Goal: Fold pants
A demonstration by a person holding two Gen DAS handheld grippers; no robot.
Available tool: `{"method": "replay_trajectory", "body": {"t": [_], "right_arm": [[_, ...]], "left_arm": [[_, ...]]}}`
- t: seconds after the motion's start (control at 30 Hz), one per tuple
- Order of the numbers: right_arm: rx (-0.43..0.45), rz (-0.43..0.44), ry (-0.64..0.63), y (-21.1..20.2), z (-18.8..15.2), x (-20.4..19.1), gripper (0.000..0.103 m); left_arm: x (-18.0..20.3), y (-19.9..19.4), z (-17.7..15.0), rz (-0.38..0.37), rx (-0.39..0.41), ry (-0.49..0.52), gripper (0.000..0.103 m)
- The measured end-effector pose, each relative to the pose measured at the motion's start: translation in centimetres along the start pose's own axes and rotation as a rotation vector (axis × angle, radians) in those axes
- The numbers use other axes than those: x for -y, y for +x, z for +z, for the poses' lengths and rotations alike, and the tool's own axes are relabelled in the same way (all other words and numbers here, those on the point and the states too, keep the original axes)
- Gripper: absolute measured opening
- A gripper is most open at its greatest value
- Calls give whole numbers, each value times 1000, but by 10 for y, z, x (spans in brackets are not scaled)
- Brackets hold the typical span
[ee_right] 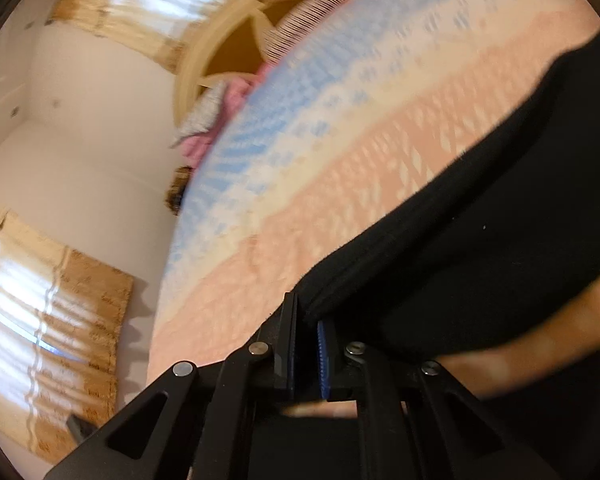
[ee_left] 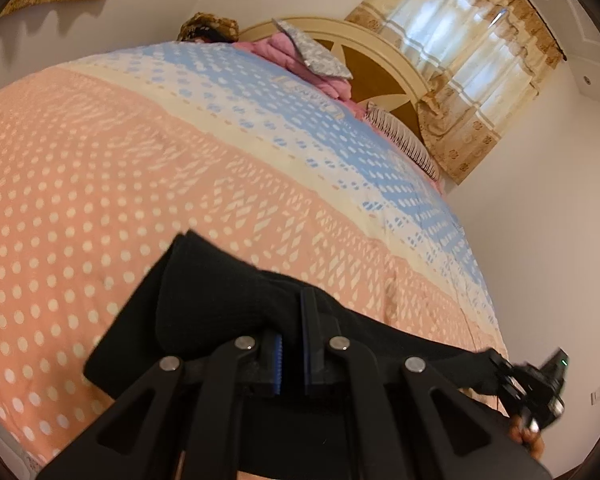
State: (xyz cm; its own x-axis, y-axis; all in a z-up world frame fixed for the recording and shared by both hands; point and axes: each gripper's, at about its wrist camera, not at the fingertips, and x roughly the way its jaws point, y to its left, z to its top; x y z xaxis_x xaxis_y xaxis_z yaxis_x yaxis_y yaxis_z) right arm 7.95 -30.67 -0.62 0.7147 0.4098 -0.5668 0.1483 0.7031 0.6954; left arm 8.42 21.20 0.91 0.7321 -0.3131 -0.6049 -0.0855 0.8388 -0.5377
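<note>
Now we have both the left gripper [ee_left: 291, 344] and right gripper [ee_right: 307, 332] clamped on the black pants [ee_left: 220, 292], stretched between our fingers, and should next carry that edge over.

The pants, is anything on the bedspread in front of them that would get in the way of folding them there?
Nothing visible. The bedspread ahead of the black pants lies bare; the pink bedding and pillows sit far off by the headboard.

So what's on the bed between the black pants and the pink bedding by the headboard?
Only bare bedspread; the left wrist view shows nothing between pants and pink bedding.
</note>
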Motion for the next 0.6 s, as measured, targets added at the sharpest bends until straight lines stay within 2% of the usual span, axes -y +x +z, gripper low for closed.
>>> {"method": "replay_trajectory", "body": {"t": [0.1,0.2,0.3,0.37,0.47,0.53,0.6], "right_arm": [[38,17,-81,-38,-31,-18,8],[55,-26,-167,-61,-78,-25,8],[42,-66,-182,-64,-114,-13,8],[16,-105,-218,-56,-136,-5,8],[-25,-144,-238,-44,-152,9,8],[-8,-147,-269,-44,-153,10,8],[-8,-161,-298,-42,-153,9,8]], "left_arm": [[-6,-9,-4,16,-1,25,7],[-21,-13,-15,41,-27,40,7],[-34,-10,-30,89,-64,57,7],[-38,-4,-40,158,-74,95,7],[-44,8,-51,223,-99,122,8],[-46,11,-57,236,-100,125,8],[-43,11,-59,259,-82,162,13]]}}
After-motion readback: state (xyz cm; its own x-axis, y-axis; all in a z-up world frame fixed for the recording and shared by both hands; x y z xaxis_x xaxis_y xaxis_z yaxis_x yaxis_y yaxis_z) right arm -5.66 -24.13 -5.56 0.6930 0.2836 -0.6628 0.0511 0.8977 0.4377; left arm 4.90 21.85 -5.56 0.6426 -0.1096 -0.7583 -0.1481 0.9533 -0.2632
